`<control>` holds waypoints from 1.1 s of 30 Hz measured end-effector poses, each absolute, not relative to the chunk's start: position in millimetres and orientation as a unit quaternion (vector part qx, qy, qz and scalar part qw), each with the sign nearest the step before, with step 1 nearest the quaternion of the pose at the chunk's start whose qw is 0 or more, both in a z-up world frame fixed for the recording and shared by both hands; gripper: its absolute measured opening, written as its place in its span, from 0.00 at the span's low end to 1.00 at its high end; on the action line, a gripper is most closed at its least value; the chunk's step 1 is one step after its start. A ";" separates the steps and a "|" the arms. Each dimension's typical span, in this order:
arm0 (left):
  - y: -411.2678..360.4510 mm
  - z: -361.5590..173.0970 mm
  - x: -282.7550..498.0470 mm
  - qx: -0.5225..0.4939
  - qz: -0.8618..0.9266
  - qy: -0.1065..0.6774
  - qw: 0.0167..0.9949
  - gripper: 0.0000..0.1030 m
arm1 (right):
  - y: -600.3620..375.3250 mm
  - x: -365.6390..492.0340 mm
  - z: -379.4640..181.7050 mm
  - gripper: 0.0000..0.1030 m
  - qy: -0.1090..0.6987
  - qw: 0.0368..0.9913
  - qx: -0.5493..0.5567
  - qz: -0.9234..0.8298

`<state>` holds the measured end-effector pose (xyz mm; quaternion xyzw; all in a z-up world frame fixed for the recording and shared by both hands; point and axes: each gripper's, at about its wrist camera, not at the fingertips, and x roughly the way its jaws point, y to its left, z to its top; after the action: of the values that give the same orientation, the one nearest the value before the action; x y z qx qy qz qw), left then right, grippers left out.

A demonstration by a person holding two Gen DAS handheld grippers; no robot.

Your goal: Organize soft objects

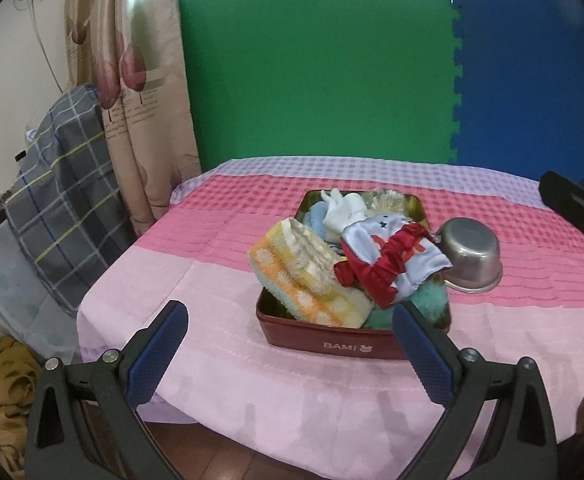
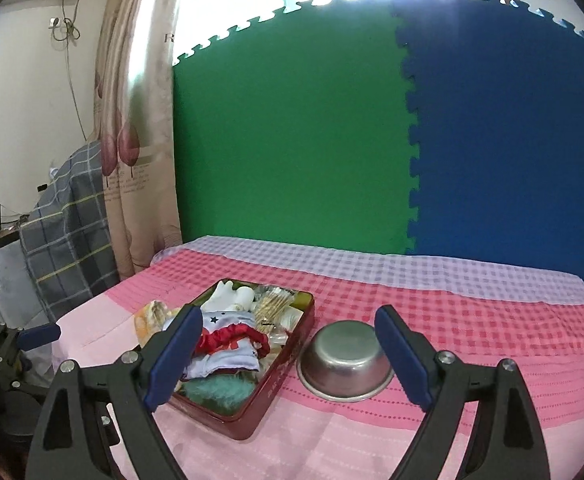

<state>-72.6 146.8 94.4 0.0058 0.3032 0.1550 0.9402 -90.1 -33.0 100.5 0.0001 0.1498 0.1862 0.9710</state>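
A red tin box (image 1: 332, 346) marked BAMI sits on the pink tablecloth, packed with soft things. They include an orange dotted towel (image 1: 304, 280), white gloves (image 1: 344, 208), a white cloth with a red scrunchie (image 1: 392, 258) on it and a teal fluffy piece (image 1: 428, 300). My left gripper (image 1: 289, 316) hovers open just in front of the tin, holding nothing. In the right wrist view the tin box (image 2: 283, 380) lies low and left, with the red scrunchie (image 2: 227, 336) on top. My right gripper (image 2: 287, 316) stands wide open and empty, short of the tin and the bowl.
An upturned steel bowl (image 2: 346, 360) sits close against the tin's right side. Green and blue foam mats (image 2: 292, 140) stand behind the table. A curtain (image 1: 139, 80) and a plaid cloth (image 1: 63, 184) hang left of the table edge. The right gripper's black body (image 1: 580, 216) shows at the far right.
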 end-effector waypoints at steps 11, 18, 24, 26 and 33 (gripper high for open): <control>140.2 99.7 -77.8 0.004 0.128 0.298 0.946 0.99 | -31.7 -91.7 97.0 0.88 0.161 0.968 -0.004 0.194; 145.7 96.4 -75.5 -0.014 0.123 0.313 0.942 0.99 | -31.9 -91.2 95.6 0.88 0.165 0.967 -0.003 0.196; 147.7 95.2 -74.6 -0.020 0.124 0.317 0.940 0.99 | -30.3 -90.3 95.1 0.88 0.169 0.966 -0.003 0.198; 146.9 94.1 -73.6 -0.020 0.122 0.321 0.939 0.99 | -30.3 -90.4 95.1 0.88 0.169 0.965 -0.004 0.199; 147.0 93.9 -73.3 -0.019 0.121 0.323 0.938 0.99 | -30.9 -90.7 94.3 0.88 0.170 0.964 -0.003 0.203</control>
<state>-73.3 147.0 93.9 -0.0191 0.3233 0.1214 0.9383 -90.7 -30.9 94.3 -0.0027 0.1703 0.2028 0.9643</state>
